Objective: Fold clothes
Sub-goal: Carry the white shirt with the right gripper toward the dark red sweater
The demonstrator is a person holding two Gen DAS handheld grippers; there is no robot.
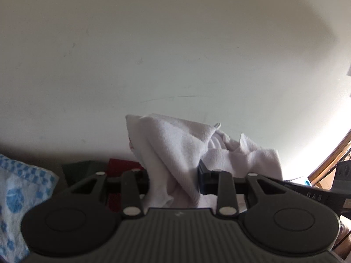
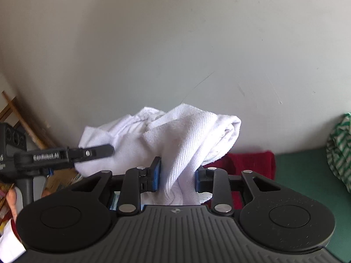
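The white garment [image 2: 188, 135] hangs bunched in the air in front of a pale wall [image 2: 175, 43], gripped at 2 places. In the right wrist view a ribbed fold of it runs down between the blue pads [image 2: 156, 173] of the right gripper [image 2: 177, 175], whose jaws stand narrow and pinch the cloth. In the left wrist view another fold drops between the fingers of the left gripper [image 1: 173, 179], which is likewise narrowed onto the fabric; its left pad is hidden behind the cloth, so the pinch there is probably firm but cannot be fully confirmed.

The 2 holds look chosen so the garment can be lifted clear and shaken out before it is laid flat for folding. For now it is not spread: most of the fabric heaps up above and beyond each claw, with a rolled edge to the upper right of the right claw. Its long axis seems to run roughly sideways between the 2 claws, since the left gripper [image 2: 65, 155] enters the right wrist view from the left and meets the cloth's left end. A hand [image 2: 13, 199] with a white sleeve shows at that view's lower left.

Behind and below the right claw lies a red cloth [image 2: 250, 162] on a green surface [image 2: 307, 171], with a green-and-white striped cloth [image 2: 340, 149] far to the right. Left of the left claw sits a blue-patterned towel [image 1: 19, 188].
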